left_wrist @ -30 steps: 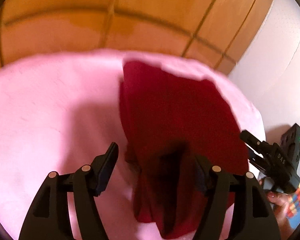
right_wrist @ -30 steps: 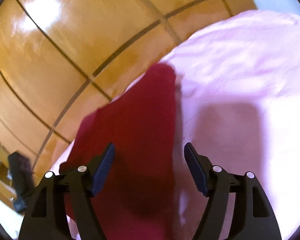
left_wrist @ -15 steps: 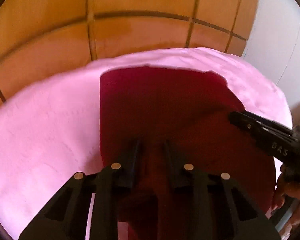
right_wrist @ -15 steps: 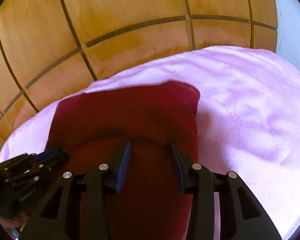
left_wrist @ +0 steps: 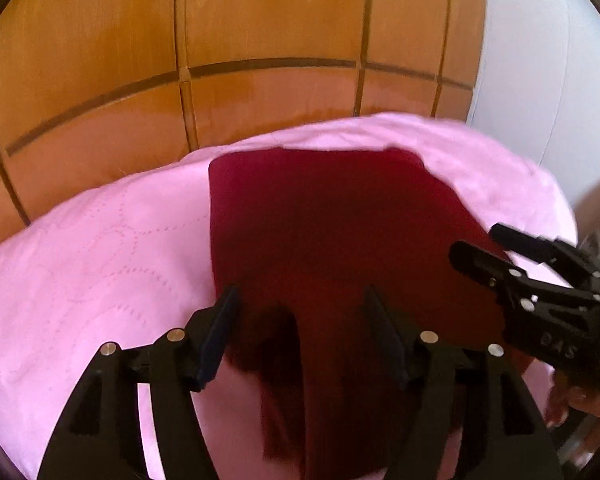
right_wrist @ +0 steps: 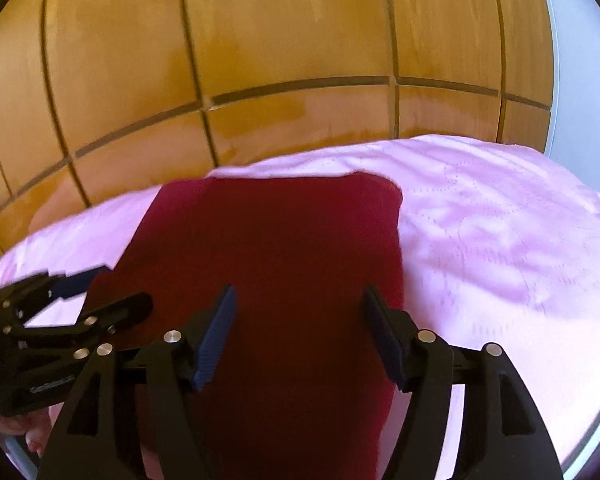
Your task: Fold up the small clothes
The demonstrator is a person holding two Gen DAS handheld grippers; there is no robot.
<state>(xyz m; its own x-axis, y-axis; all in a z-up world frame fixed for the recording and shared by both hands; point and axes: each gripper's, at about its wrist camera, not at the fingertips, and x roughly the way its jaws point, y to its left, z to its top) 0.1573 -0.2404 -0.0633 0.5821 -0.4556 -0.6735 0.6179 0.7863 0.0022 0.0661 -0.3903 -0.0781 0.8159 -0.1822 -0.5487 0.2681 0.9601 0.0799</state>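
A dark red garment (left_wrist: 320, 232) lies flat on a pink quilted cover (left_wrist: 92, 248); it also shows in the right wrist view (right_wrist: 268, 240). A narrow red strip hangs down at its near edge in the left wrist view. My left gripper (left_wrist: 300, 316) is open and empty above the garment's near left part. My right gripper (right_wrist: 298, 316) is open and empty above the near right part. Each gripper shows in the other's view: the right one (left_wrist: 484, 248) and the left one (right_wrist: 112, 292).
The pink cover (right_wrist: 500, 232) covers a bed-like surface against a wooden panelled wall (left_wrist: 260, 32). A white wall (left_wrist: 540, 60) stands to the right. The person's fingers (left_wrist: 560, 404) hold the right gripper's handle at the right edge.
Both grippers were partly closed over the garment half a second ago and have opened wide. The garment now lies flatter and squarer on the cover. Both grippers have drawn back a little.
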